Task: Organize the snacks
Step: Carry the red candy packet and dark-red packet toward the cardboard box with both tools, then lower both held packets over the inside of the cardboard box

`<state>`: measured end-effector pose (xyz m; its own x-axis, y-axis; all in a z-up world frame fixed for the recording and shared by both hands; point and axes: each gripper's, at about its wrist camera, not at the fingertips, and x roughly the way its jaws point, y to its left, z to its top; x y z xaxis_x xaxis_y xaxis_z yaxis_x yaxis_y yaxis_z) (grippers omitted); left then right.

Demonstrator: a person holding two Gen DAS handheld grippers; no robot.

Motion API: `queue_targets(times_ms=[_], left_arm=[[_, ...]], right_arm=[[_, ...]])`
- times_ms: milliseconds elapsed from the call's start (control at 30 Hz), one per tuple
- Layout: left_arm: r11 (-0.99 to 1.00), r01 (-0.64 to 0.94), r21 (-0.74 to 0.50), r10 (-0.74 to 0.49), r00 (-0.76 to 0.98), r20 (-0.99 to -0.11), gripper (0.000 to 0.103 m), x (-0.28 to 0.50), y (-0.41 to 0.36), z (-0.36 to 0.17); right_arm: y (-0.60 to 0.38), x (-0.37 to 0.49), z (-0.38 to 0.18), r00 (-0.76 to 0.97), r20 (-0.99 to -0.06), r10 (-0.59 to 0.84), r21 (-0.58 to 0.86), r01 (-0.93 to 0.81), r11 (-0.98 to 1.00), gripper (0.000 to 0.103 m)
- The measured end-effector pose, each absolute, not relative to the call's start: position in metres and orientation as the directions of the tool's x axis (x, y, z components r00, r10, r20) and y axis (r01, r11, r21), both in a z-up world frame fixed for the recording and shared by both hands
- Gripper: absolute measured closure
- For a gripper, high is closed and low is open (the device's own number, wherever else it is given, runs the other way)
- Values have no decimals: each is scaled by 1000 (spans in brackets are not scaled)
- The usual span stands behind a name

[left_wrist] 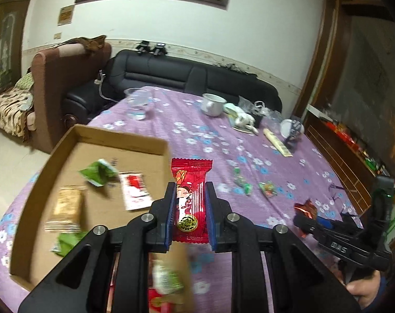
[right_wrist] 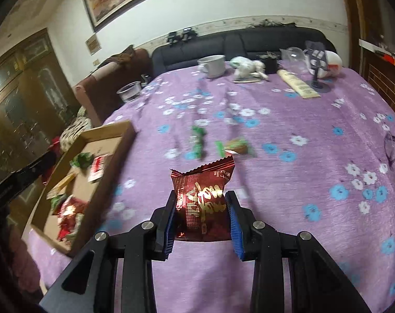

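My left gripper [left_wrist: 189,195] is shut on a bright red snack packet [left_wrist: 190,198] and holds it above the right edge of a shallow cardboard box [left_wrist: 124,138]. The box holds several snacks, among them a green packet [left_wrist: 99,173], a white-and-red packet [left_wrist: 135,190] and a tan bar [left_wrist: 67,206]. My right gripper [right_wrist: 201,206] is shut on a dark red foil packet [right_wrist: 204,203] above the purple tablecloth, right of the box [right_wrist: 119,140]; it also shows in the left wrist view [left_wrist: 305,215]. Loose green candies [right_wrist: 197,140] and a green-tan snack [right_wrist: 235,146] lie on the cloth ahead.
The round table wears a purple flowered cloth [right_wrist: 288,120]. At the far side stand a white cup [right_wrist: 213,65], a clear container [left_wrist: 139,103], a plush toy [right_wrist: 249,69], a flat pale packet [right_wrist: 297,84] and a small fan [right_wrist: 320,62]. Glasses [right_wrist: 393,154] lie at right. A black sofa [left_wrist: 192,75] is behind.
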<state>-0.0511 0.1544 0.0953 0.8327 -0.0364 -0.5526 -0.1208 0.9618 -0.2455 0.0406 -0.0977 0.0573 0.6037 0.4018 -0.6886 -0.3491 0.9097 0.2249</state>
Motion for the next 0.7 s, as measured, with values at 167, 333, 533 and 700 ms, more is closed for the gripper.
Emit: queue_targets(times_ms=[167, 333, 533, 700], left_arm=[[943, -203, -265, 13, 816, -578, 85, -65, 192, 76], [920, -266, -289, 34, 787, -616, 85, -78, 221, 52], [899, -294, -324, 30, 780, -625, 85, -90, 239, 34], [892, -290, -346, 19, 789, -614, 85, -89, 244, 33]], right_arm=[[-49, 18, 66, 566, -685, 459, 208, -452, 867, 67], [-4, -1, 67, 509, -693, 510, 201, -544, 815, 68], [35, -2, 66, 433, -714, 549, 229, -597, 769, 68], [76, 1, 69, 363, -722, 590, 271, -635, 723, 68]])
